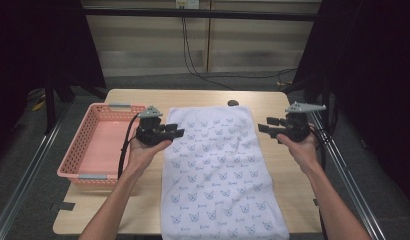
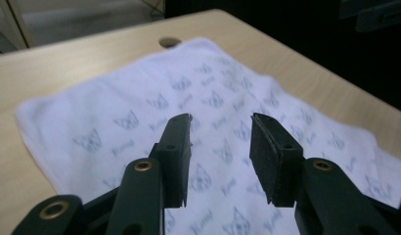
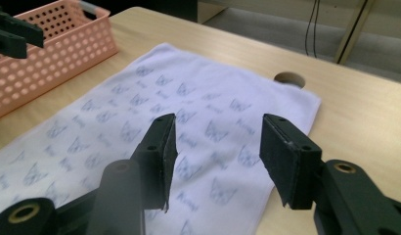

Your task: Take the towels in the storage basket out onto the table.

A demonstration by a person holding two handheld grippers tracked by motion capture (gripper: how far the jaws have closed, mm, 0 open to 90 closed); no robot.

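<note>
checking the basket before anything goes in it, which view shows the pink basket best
The high view: the whole pink basket shows at the table's left edge, with its rim, grey handles and bare floor. The right gripper view catches just one perforated corner at the upper left. The left gripper view looks across the white towel instead.

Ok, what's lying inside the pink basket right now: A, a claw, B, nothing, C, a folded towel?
B: the pink basket shows a bare floor in the high view, while the towel lies spread flat on the table beside it.
</note>
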